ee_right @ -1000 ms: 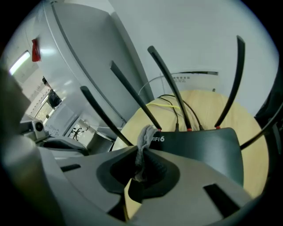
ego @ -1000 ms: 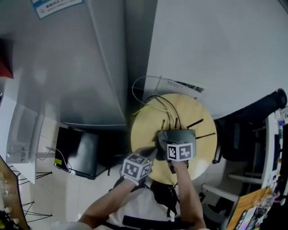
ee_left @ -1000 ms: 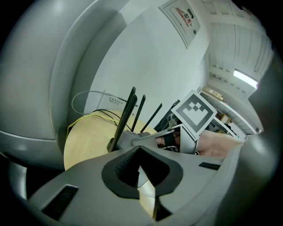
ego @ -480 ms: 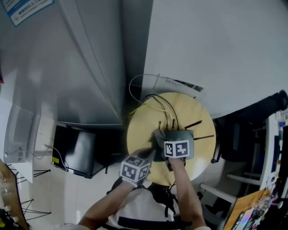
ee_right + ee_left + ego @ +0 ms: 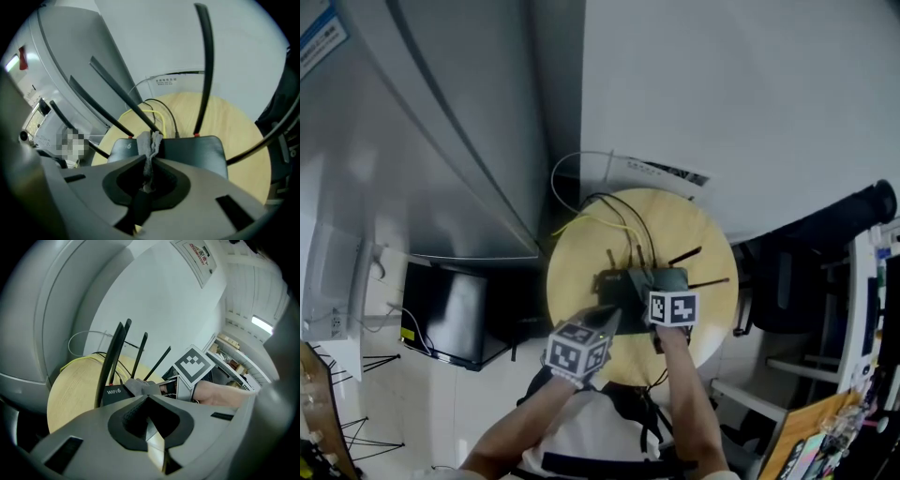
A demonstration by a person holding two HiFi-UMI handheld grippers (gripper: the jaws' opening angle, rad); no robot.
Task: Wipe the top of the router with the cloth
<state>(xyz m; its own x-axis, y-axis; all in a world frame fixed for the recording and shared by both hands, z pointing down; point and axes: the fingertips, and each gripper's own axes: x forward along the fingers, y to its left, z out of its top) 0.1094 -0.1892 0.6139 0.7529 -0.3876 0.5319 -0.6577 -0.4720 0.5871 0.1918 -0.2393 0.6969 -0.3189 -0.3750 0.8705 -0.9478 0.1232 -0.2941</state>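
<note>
Two items recorded: right gripper (image 5: pixel 149 164) clamped on cloth (image 5: pixel 153 142) at router (image 5: pixel 193 150) top; left gripper (image 5: pixel 149 402) closed, nothing held.

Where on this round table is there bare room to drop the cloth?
Bare wood lies left of the router, toward the table edge, and right of it, below the antennas. The back is crowded with cables.

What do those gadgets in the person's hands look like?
The left gripper and right gripper are grey tongs with black-lined insides; each carries a white cube with black square markers. The person wears a white top, forearms unsleeved.
</note>
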